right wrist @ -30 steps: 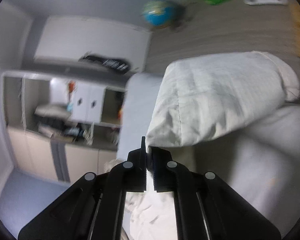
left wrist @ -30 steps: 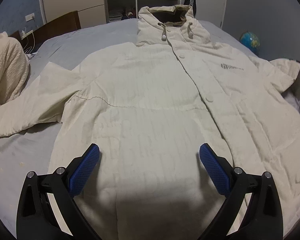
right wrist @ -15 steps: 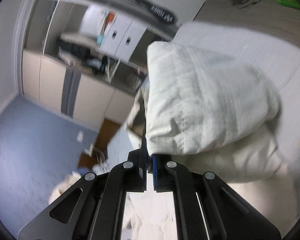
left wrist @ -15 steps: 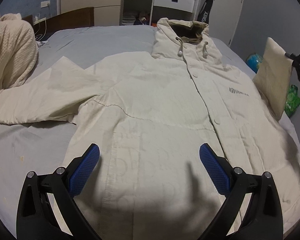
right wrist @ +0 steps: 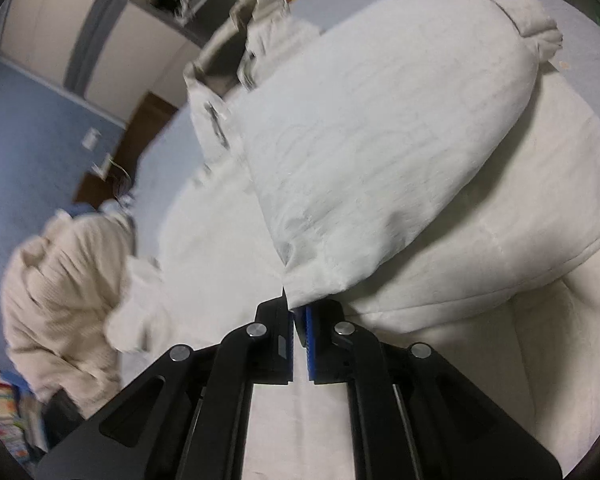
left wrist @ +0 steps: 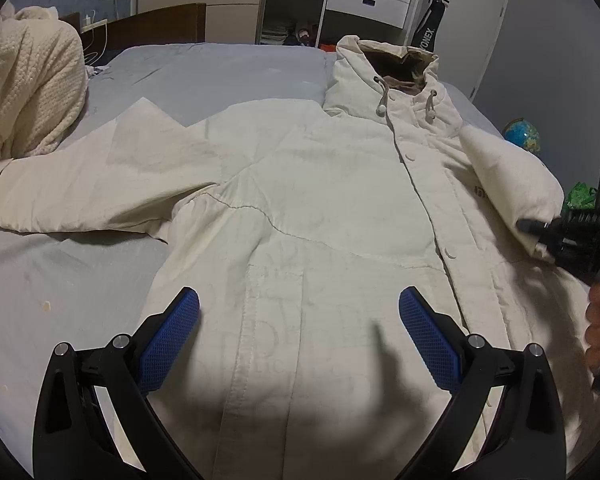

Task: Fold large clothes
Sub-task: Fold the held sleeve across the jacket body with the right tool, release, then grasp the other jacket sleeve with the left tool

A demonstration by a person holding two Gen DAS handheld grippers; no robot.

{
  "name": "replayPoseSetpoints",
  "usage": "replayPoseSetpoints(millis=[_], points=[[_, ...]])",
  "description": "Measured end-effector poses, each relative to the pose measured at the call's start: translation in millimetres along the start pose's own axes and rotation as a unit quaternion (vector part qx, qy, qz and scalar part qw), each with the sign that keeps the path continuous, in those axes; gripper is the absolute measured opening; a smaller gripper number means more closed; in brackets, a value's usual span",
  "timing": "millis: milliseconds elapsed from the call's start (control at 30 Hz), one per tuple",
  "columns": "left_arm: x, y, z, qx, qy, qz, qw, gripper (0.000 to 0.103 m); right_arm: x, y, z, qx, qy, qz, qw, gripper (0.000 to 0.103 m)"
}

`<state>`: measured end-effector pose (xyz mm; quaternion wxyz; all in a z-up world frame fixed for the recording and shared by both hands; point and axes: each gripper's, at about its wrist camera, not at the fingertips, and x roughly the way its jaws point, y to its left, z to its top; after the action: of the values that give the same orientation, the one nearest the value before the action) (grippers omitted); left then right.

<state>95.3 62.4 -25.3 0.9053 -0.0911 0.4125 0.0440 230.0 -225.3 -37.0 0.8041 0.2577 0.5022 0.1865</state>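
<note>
In the left wrist view, the left tongs hang spread wide over the lower front of the cream jacket, which lies face up on the grey bed. One sleeve stretches away to their left; far left of them sits a knitted blanket. To their right, the right tongs pinch the other sleeve's cuff.

In the right wrist view, the right tongs are pressed together on the cuff, and the sleeve bulges ahead of them over the jacket's chest.
</note>
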Motion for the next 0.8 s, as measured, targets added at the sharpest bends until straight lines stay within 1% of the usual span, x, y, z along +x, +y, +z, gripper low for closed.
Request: replayPoseSetpoints(millis=[33, 100, 133, 167, 200, 267, 300, 367, 433, 533, 600, 633, 700, 733, 800], points=[[0.0, -0.4, -0.5, 0.001, 0.000, 0.001, 1.0000, 0.096, 3.4, 0.1, -3.0, -0.011, 0.004, -0.009, 1.000, 0.005], [0.5, -0.7, -1.0, 0.003, 0.001, 0.001, 1.0000, 0.096, 7.4, -7.7, -5.3, -0.027, 0.023, -0.028, 0.999, 0.014], [0.8, -0.8, -1.1, 0.003, 0.001, 0.002, 1.0000, 0.096, 9.5, -10.7, -7.8, -0.032, 0.030, -0.026, 0.999, 0.022], [1.3, -1.1, -1.8, 0.005, 0.002, 0.003, 1.0000, 0.096, 6.5, -15.3, -11.7, -0.039, 0.032, -0.022, 0.999, 0.028], [2.0, -1.7, -2.3, 0.007, 0.003, 0.004, 1.0000, 0.096, 2.2, -11.6, -14.5, -0.052, 0.028, -0.023, 0.998, 0.032], [2.7, -3.2, -3.0, 0.011, 0.004, 0.004, 0.9999, 0.096, -7.0, -2.9, -14.8, -0.073, 0.024, -0.022, 0.997, 0.059], [2.7, -4.4, -3.4, 0.014, 0.004, 0.005, 0.9999, 0.096, -14.4, 0.0, -16.4, -0.085, 0.020, -0.022, 0.996, 0.063], [1.8, -6.7, -4.5, 0.020, 0.002, 0.004, 0.9998, 0.096, -35.1, 4.9, -22.9, -0.108, -0.004, -0.018, 0.994, 0.066], [1.0, -10.3, -5.6, 0.029, 0.001, 0.005, 0.9996, 0.096, -49.5, 4.4, -23.2, -0.108, -0.016, -0.019, 0.994, 0.066], [-0.7, -17.6, -9.2, 0.046, 0.002, 0.008, 0.9989, 0.096, -79.0, -13.1, -27.1, -0.099, -0.046, -0.043, 0.993, 0.066], [-1.6, -21.2, -11.0, 0.053, 0.004, 0.008, 0.9985, 0.096, -94.3, -28.3, -27.5, -0.091, -0.067, -0.082, 0.990, 0.067], [-2.1, -24.2, -12.7, 0.057, 0.007, 0.007, 0.9983, 0.096, -98.0, -31.4, -26.2, -0.087, -0.072, -0.100, 0.989, 0.069], [-2.0, -31.4, -15.2, 0.065, 0.011, 0.003, 0.9978, 0.096, -107.7, -46.5, -29.3, -0.087, -0.087, -0.158, 0.980, 0.073], [-1.5, -34.5, -15.7, 0.067, 0.017, -0.001, 0.9976, 0.096, -110.1, -51.9, -31.1, -0.087, -0.092, -0.180, 0.975, 0.076], [-0.7, -46.9, -16.6, 0.076, 0.026, -0.012, 0.9967, 0.096, -114.1, -64.5, -35.4, -0.083, -0.096, -0.213, 0.969, 0.077]])
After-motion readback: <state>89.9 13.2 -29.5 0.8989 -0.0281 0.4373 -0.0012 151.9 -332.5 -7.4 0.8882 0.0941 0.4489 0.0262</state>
